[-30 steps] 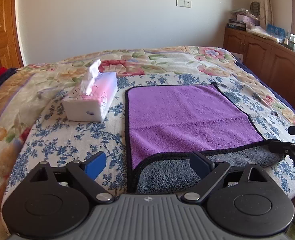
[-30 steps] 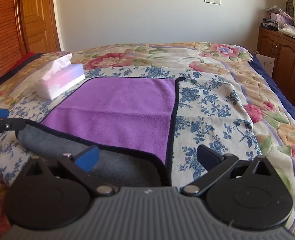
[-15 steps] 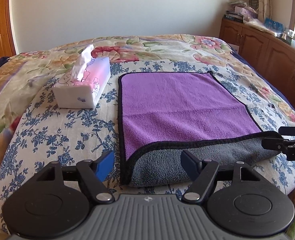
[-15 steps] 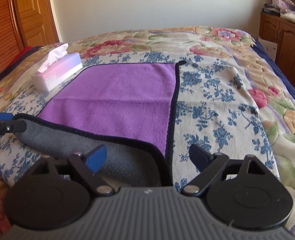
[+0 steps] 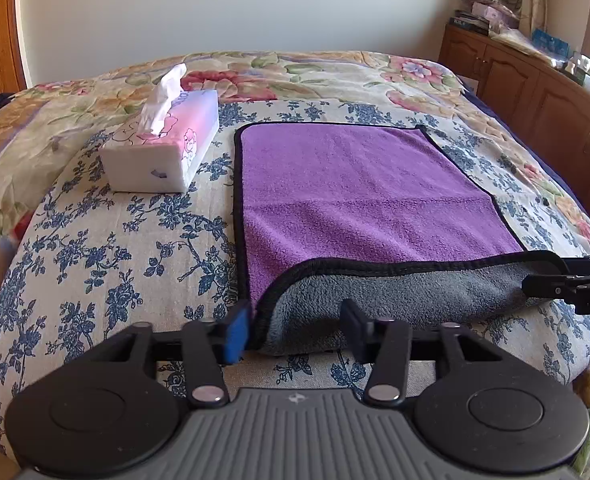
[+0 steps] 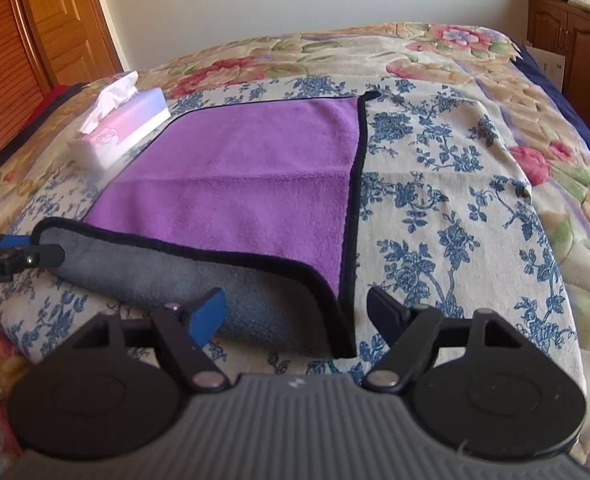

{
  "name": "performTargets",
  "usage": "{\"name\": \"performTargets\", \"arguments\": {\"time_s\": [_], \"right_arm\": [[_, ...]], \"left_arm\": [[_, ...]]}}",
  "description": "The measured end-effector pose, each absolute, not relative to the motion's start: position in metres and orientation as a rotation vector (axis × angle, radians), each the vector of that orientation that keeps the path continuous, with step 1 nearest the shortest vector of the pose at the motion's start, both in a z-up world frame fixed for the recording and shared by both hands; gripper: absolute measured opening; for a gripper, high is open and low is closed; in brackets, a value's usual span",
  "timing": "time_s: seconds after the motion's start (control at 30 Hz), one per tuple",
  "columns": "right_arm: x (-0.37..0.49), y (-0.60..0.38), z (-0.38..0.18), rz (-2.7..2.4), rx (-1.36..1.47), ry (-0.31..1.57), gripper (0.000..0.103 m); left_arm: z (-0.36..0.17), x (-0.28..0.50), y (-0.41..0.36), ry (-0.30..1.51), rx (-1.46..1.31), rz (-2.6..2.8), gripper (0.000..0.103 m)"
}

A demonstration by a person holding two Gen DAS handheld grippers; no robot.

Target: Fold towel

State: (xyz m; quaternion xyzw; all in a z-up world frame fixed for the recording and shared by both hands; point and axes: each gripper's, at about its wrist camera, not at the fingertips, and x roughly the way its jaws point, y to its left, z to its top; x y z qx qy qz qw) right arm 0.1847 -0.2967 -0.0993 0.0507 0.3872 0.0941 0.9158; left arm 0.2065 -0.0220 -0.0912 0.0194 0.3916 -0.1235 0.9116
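A purple towel (image 5: 359, 184) with a black hem and grey underside lies flat on the bed; it also shows in the right wrist view (image 6: 247, 184). Its near edge is turned over, showing a grey strip (image 5: 395, 296) across the front. My left gripper (image 5: 295, 330) is open, its jaws on either side of the near left corner of the fold. My right gripper (image 6: 295, 312) is open around the near right corner (image 6: 315, 304). Each gripper's tips show in the other's view, at the right edge (image 5: 567, 284) and the left edge (image 6: 19, 254).
A white and pink tissue box (image 5: 163, 148) stands left of the towel. The floral bedspread (image 5: 115, 248) covers the bed. Wooden cabinets (image 5: 535, 92) line the right wall and a wooden door (image 6: 55, 20) is at the left.
Both grippers have moved lower and closer to the folded near edge. The left jaws have narrowed somewhat around the left corner. The grey fold has rolled a little farther onto the purple side.
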Motion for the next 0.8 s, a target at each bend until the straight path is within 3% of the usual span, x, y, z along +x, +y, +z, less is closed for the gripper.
{"name": "performTargets", "arguments": {"time_s": [0.13, 0.33, 0.43, 0.8], "right_arm": [[0.1849, -0.2973, -0.0990, 0.199, 0.107, 0.809, 0.066], [0.1849, -0.2987, -0.0978, 0.200, 0.105, 0.815, 0.052], [0.1849, -0.3006, -0.0971, 0.196, 0.103, 0.814, 0.044], [0.1846, -0.3001, -0.0962, 0.196, 0.073, 0.808, 0.011]], "left_arm": [[-0.0903, 0.2056, -0.0212, 0.800, 0.040, -0.248, 0.032], [-0.0884, 0.2050, -0.0188, 0.790, 0.035, -0.239, 0.024], [-0.0883, 0.2047, -0.0183, 0.787, 0.036, -0.235, 0.012], [-0.0881, 0.2053, -0.0179, 0.777, 0.040, -0.237, 0.006]]}}
